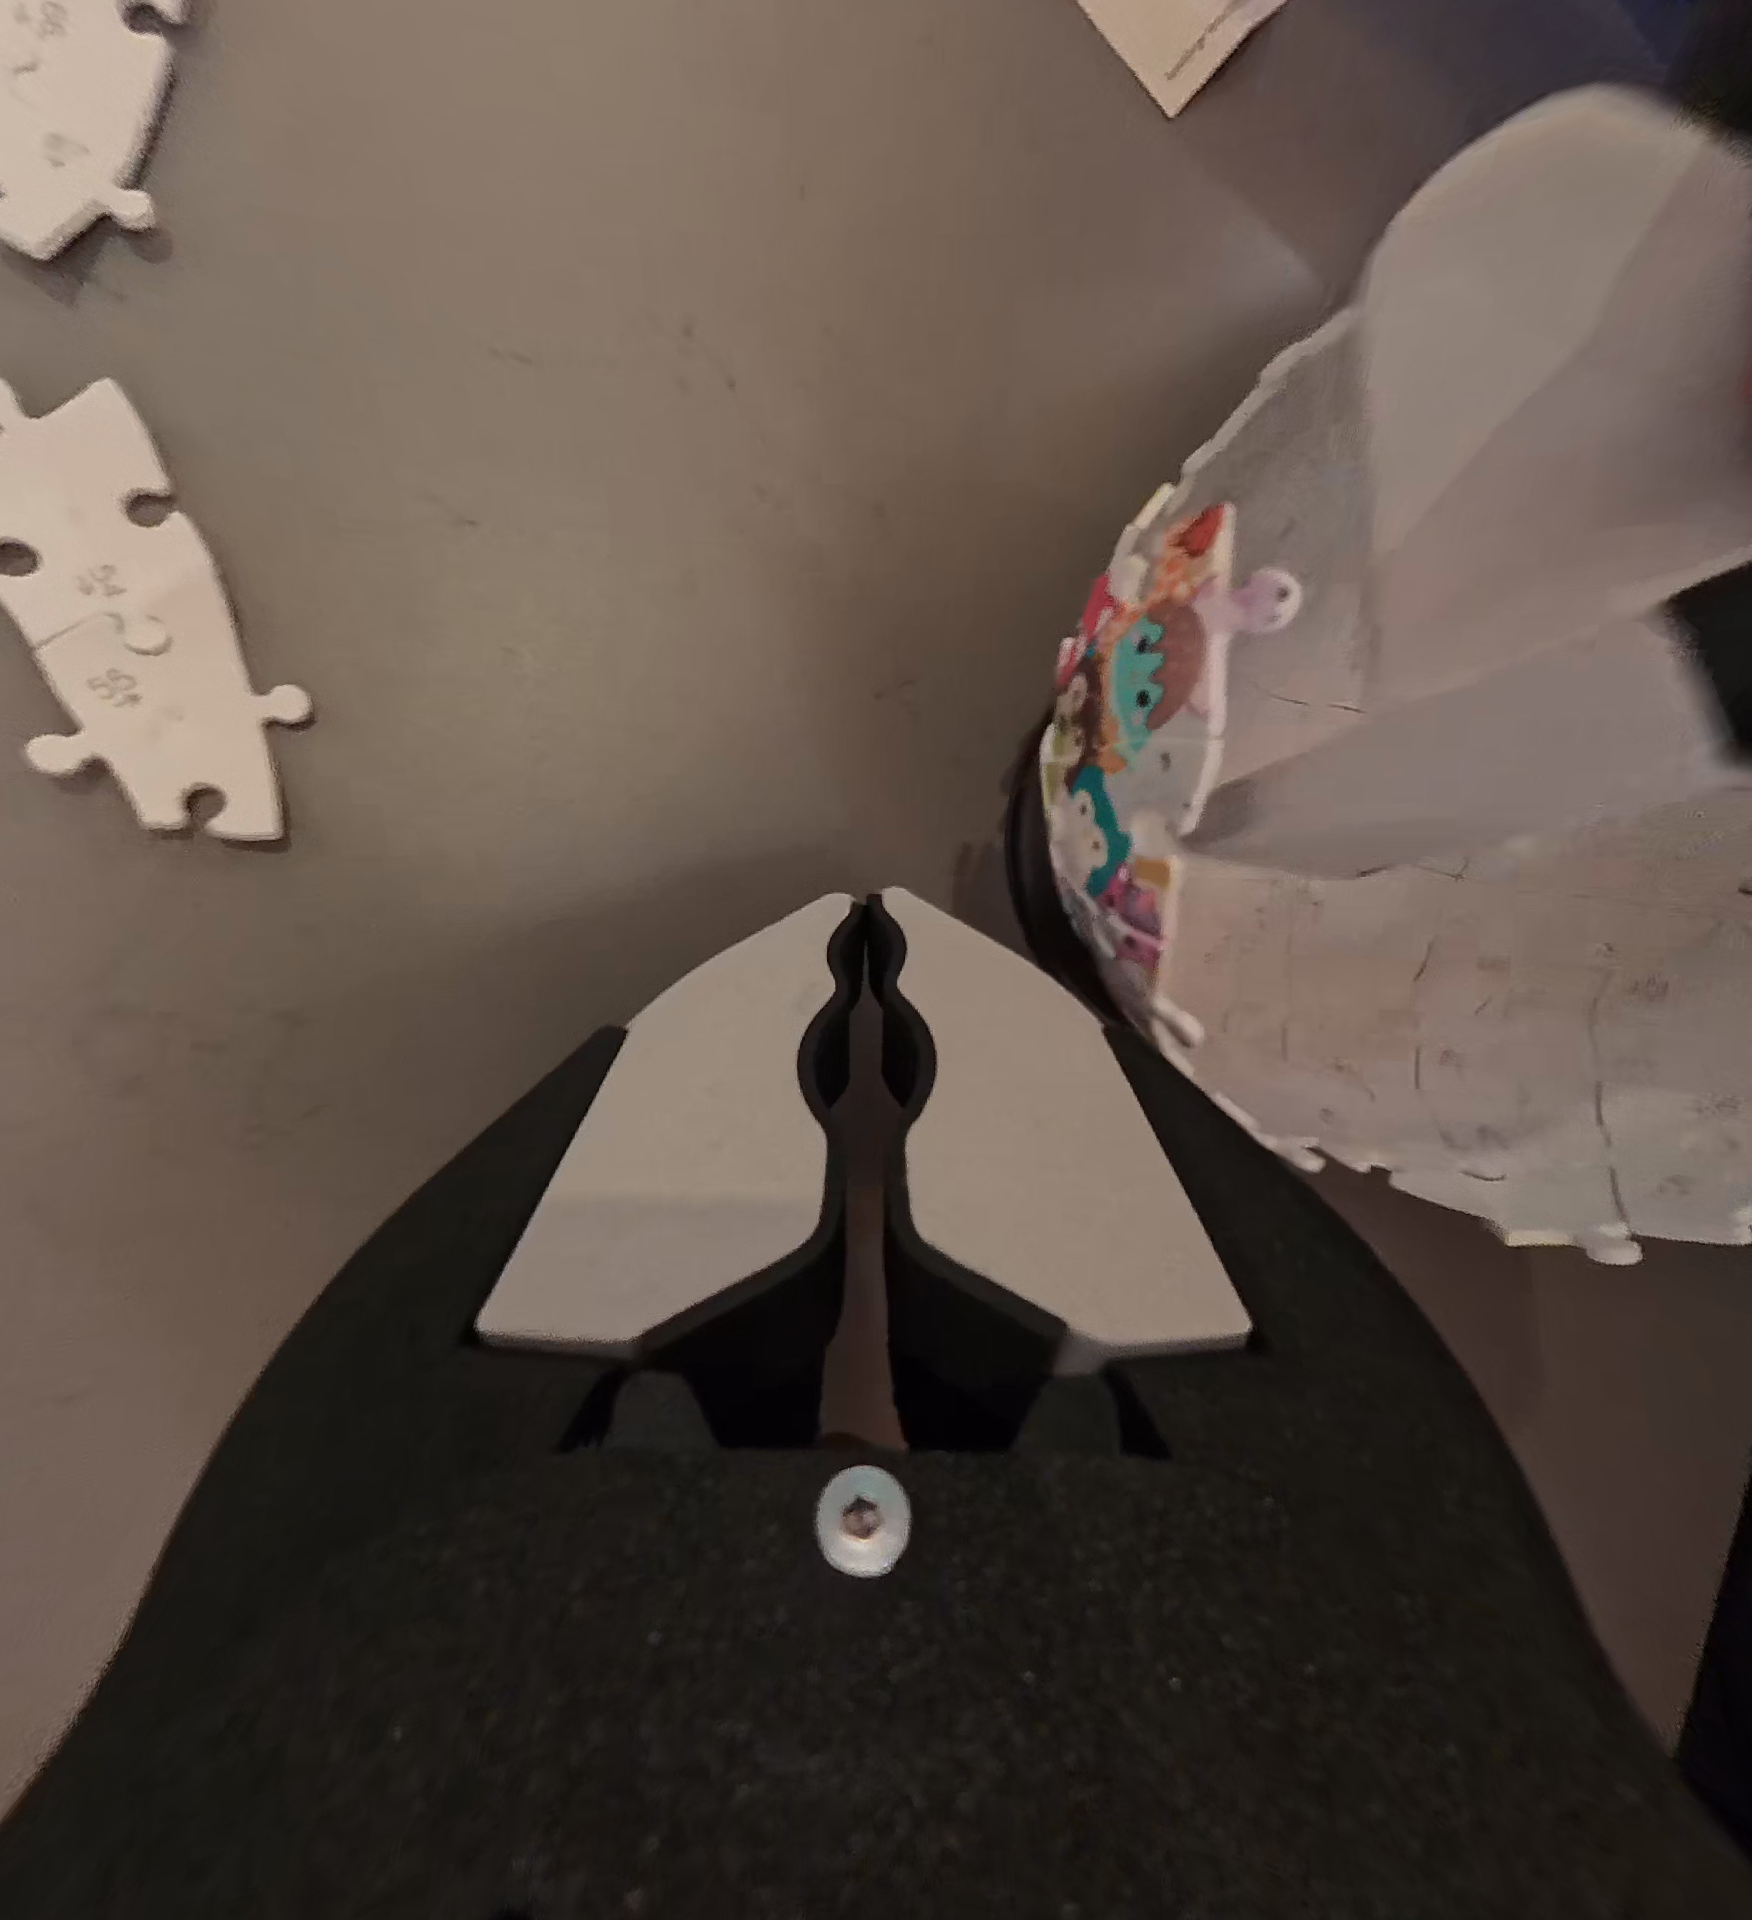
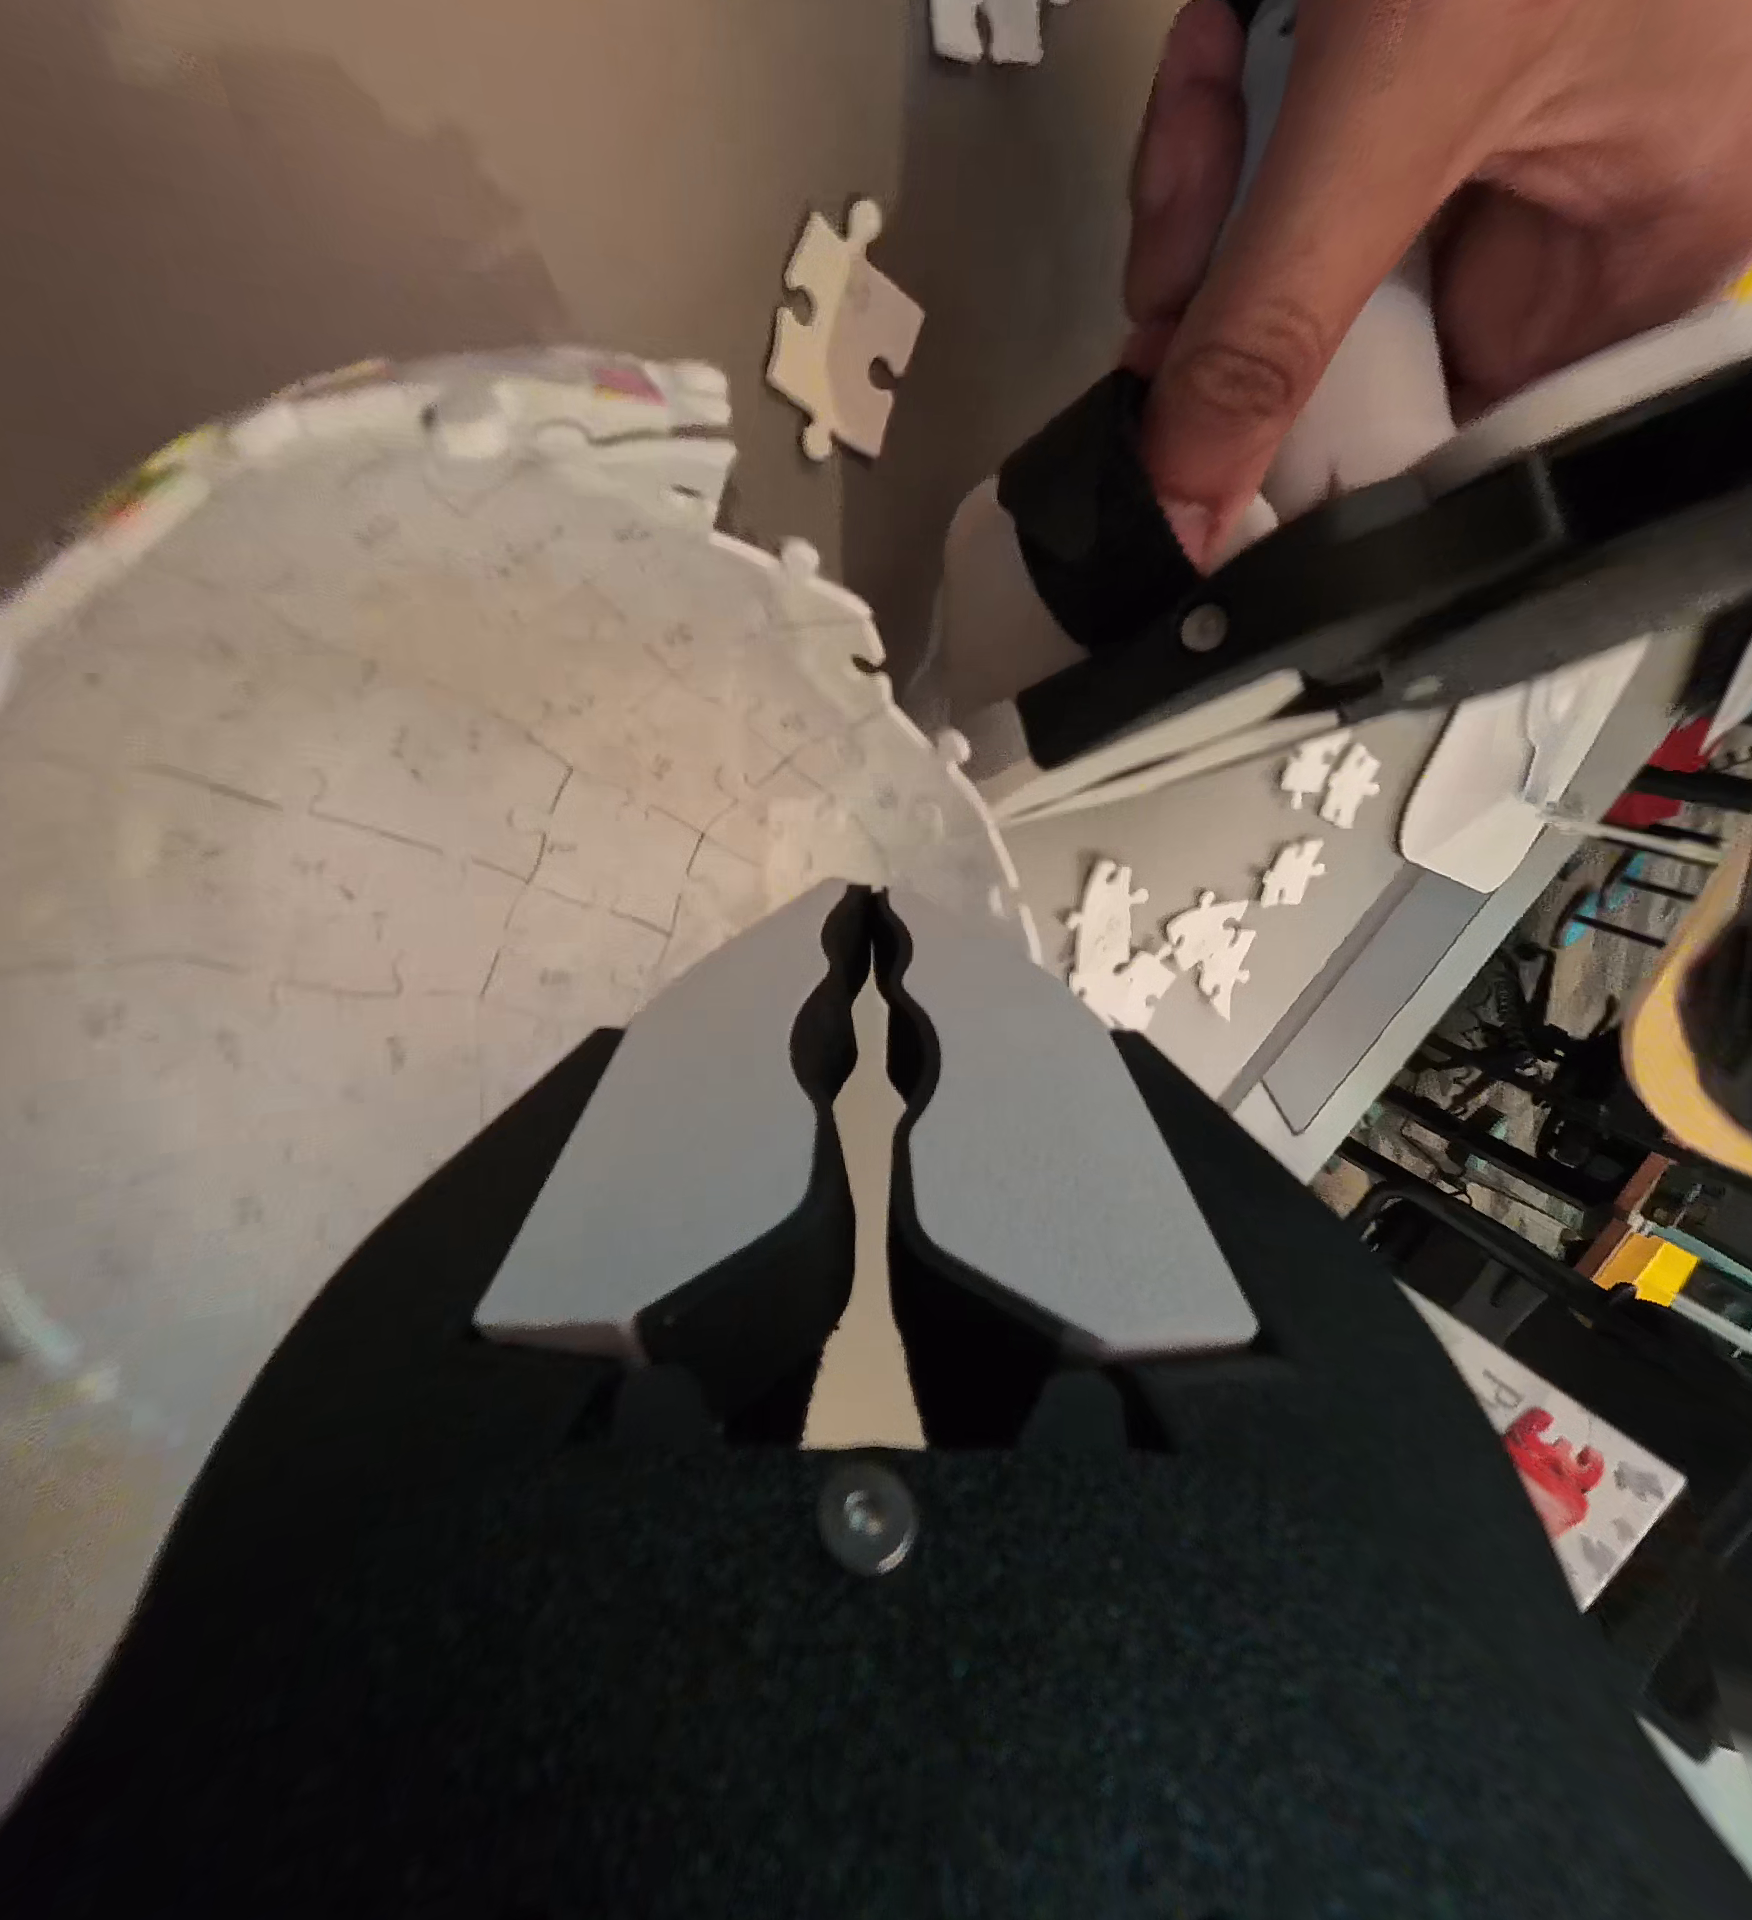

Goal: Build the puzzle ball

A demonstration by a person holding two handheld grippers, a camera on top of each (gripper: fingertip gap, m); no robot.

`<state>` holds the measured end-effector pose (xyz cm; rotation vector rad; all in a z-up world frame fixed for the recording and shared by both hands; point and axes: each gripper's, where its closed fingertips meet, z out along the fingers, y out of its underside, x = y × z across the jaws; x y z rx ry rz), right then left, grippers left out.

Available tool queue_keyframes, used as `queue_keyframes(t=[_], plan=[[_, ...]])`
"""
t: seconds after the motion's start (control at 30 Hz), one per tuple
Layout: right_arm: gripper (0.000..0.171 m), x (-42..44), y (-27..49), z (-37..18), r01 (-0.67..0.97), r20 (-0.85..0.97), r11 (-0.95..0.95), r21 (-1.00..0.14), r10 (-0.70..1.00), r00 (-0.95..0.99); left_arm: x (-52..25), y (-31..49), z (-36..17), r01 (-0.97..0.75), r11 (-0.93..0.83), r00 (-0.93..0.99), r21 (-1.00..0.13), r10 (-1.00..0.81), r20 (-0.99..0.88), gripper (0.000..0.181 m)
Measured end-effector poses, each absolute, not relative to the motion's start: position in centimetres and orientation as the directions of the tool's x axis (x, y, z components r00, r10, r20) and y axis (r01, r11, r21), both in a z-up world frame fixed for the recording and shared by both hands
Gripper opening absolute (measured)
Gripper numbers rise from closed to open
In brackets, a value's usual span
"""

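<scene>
Left hand-held gripper (image 1: pixel 868 902) is hovering over the desk (image 1: pixel 591 416), fingers together; right hand-held gripper (image 2: pixel 870 896) (fingers also together) is touching the half-built puzzle ball (image 2: pixel 332 748).

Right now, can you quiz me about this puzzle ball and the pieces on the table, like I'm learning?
1. True or false: the left gripper is holding a puzzle piece.
2. The loose pieces on the table lie: A) white side up, B) picture side up, C) in a box.
3. Fill in: the puzzle ball is not whole; it is ____ like a bowl.
Key: 1 false, it is shut on nothing. 2 A. 3 open.
</scene>
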<state>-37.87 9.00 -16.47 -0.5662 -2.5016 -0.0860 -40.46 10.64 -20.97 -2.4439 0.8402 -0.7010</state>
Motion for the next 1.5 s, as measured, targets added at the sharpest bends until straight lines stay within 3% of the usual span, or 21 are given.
queue_keyframes(t=[0.1, 0.23, 0.33, 0.47, 0.6, 0.87, 1.0, 1.13, 1.23, 1.43, 1.5], plan=[[0.000, -37.2, 9.6, -13.5, 0.444, 0.574, 0.883, -0.150, 0.443, -0.688, -41.2, 11.3, -20.1, -0.374, -0.705, 0.703, -0.602, -0.639, 0.312, 0.000], [0.000, -36.9, 10.5, -8.2, 0.453, 0.611, 0.806, -0.380, 0.587, -0.532, -42.1, 12.3, -17.4, -0.307, -0.639, 0.725, -0.705, -0.637, 0.262, 0.001], [0.000, -36.2, 10.6, -7.8, 0.472, 0.478, 0.702, -0.534, 0.710, -0.517, -41.3, 12.0, -15.1, -0.261, -0.589, 0.688, -0.765, -0.670, 0.281, 0.012], [0.020, -35.8, 12.1, -9.6, 0.579, 0.365, 0.602, -0.550, 0.797, -0.481, -40.9, 11.5, -14.2, -0.290, -0.566, 0.698, -0.772, -0.677, 0.234, 0.022], [0.029, -35.3, 11.2, -6.6, 0.553, 0.369, 0.554, -0.622, 0.831, -0.417, -42.2, 10.4, -12.5, -0.320, -0.564, 0.753, -0.761, -0.639, 0.157, 0.022], [0.031, -33.2, 8.6, 0.9, 0.408, 0.435, 0.482, -0.775, 0.876, -0.208, -46.2, 2.0, -10.6, -0.447, -0.612, 0.832, -0.652, -0.552, -0.052, 0.029], [0.038, -31.9, 5.4, 1.8, 0.432, 0.327, 0.391, -0.813, 0.920, -0.217, -48.8, -3.7, -13.5, -0.399, -0.695, 0.883, -0.598, -0.466, -0.048, 0.033], [0.041, -29.9, 0.2, 0.0, 0.358, 0.154, 0.231, -0.905, 0.961, -0.230, -52.1, -8.2, -18.5, -0.397, -0.776, 0.914, -0.489, -0.383, -0.134, 0.040], [0.040, -28.0, -3.7, -4.7, 0.340, 0.023, 0.108, -0.934, 0.969, -0.244, -52.9, -9.9, -21.2, -0.379, -0.807, 0.923, -0.454, -0.364, -0.125, 0.043], [0.034, -23.8, -9.8, -12.3, 0.393, -0.110, -0.002, -0.920, 0.962, -0.252, -52.8, -9.2, -21.8, -0.332, -0.795, 0.933, -0.507, -0.356, -0.053, 0.057], [0.034, -23.1, -11.1, -13.1, 0.406, -0.148, -0.031, -0.913, 0.954, -0.260, -52.2, -8.9, -21.9, -0.312, -0.791, 0.930, -0.526, -0.367, 0.000, 0.049]])
